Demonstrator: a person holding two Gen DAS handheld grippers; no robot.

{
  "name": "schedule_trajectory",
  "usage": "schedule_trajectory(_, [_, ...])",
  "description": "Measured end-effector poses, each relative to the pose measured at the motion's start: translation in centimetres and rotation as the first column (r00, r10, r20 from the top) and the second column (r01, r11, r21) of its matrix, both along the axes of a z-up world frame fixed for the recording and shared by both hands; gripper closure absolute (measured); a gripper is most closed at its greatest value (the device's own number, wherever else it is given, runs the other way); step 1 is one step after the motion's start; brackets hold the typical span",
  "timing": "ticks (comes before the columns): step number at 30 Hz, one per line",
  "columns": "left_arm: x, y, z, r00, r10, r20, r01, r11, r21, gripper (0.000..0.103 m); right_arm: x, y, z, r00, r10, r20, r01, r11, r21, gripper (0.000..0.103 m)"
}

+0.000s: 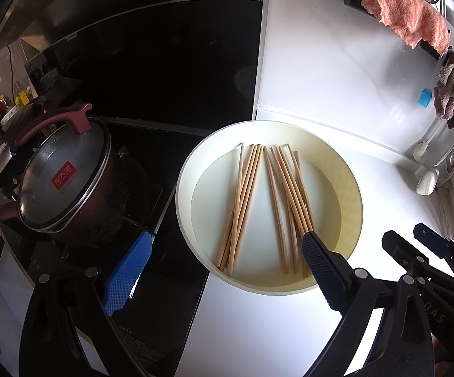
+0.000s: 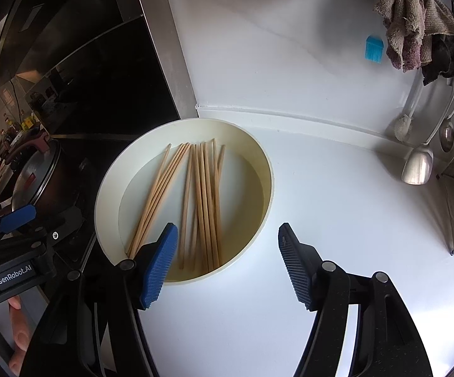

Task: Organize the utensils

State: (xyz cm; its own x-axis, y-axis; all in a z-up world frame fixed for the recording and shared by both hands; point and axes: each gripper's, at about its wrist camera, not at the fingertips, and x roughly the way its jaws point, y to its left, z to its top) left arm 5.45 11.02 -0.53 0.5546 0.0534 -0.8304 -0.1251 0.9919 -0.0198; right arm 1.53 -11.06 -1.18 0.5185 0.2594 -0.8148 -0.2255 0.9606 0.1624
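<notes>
A lidded steel pot [image 1: 60, 182] sits at nine o'clock on the black cooktop. About eleven slim wooden chopsticks [image 1: 258, 201] lie fanned inside a round cream plastic basin [image 1: 192, 169] on the glossy white counter [image 2: 336, 220]. The left gripper [image 1: 223, 248] and right gripper [image 2: 227, 251] both gape wide, holding nothing.

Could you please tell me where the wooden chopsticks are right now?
In both views the chopsticks lie loose in the round cream basin on the white counter, right of the cooktop's lidded pot.
</notes>
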Motion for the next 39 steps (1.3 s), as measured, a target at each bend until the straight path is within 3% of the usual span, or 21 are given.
schedule_trajectory(39, [0.14, -0.13, -0.49, 1.000, 0.010, -0.030, -0.010, 1.000, 0.011, 0.006, -0.25, 0.21, -0.13, 1.000, -0.009, -0.001, 0.009, 1.000, -0.001, 0.039])
